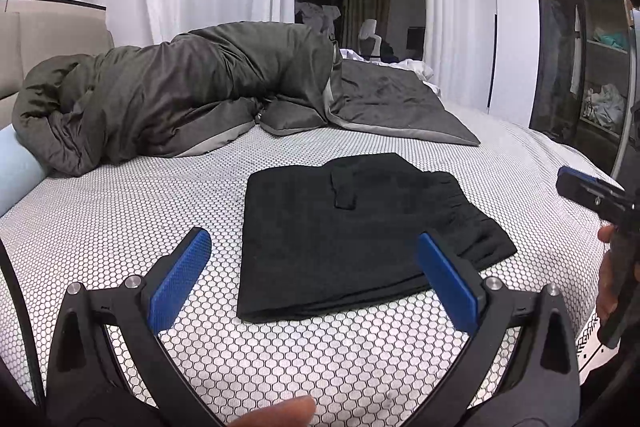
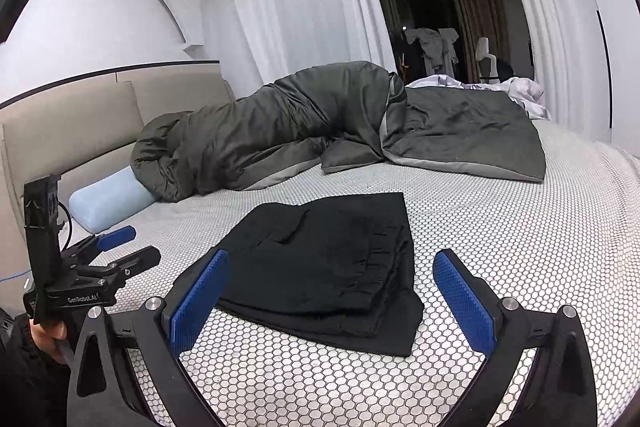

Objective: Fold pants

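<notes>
Right now your black pants (image 1: 352, 231) lie folded flat on the honeycomb-patterned bed cover (image 1: 120, 211). Your left gripper (image 1: 316, 259) has its jaws spread wide, the pants at 12 o'clock just beyond the tips (nothing pinched). Your right gripper (image 2: 332, 279) is likewise spread, the pants at 12 o'clock between its blue pads (image 2: 464, 295).

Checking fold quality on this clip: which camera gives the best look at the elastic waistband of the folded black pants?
The right wrist view. The waistband faces this camera, gathers and stacked layers visible between the open right gripper fingers. In the left wrist view the waistband is off to the right edge of the pants, partly behind a finger of the open left gripper.
</notes>
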A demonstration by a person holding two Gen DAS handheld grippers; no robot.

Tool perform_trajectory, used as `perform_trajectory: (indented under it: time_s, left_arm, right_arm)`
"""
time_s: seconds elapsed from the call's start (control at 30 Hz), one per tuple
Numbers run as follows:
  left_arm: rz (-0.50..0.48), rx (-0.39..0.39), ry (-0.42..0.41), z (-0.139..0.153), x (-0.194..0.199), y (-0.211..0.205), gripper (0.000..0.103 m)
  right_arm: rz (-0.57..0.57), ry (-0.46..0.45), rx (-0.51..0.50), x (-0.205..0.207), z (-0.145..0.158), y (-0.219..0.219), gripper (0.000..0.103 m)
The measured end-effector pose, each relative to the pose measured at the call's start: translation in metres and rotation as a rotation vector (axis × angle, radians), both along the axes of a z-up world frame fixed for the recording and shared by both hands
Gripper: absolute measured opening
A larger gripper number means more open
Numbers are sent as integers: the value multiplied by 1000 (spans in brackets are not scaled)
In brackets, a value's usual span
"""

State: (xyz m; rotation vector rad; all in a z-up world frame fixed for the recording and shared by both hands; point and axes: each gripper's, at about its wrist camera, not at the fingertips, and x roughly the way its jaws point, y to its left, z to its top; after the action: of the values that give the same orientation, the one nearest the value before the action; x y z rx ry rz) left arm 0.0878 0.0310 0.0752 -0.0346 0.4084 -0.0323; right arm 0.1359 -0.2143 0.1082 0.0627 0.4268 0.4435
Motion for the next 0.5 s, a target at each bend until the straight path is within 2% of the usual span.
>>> perform_trajectory:
  time_s: [0.2,0.5]
  left_arm:
    - [13,-2,21,-5,9,5,102]
    - [25,-12,21,-7,11,11,102]
  right_arm:
    - [7,13,-44,4,-7,11,103]
    - [16,-15,-76,-2,-9,24,103]
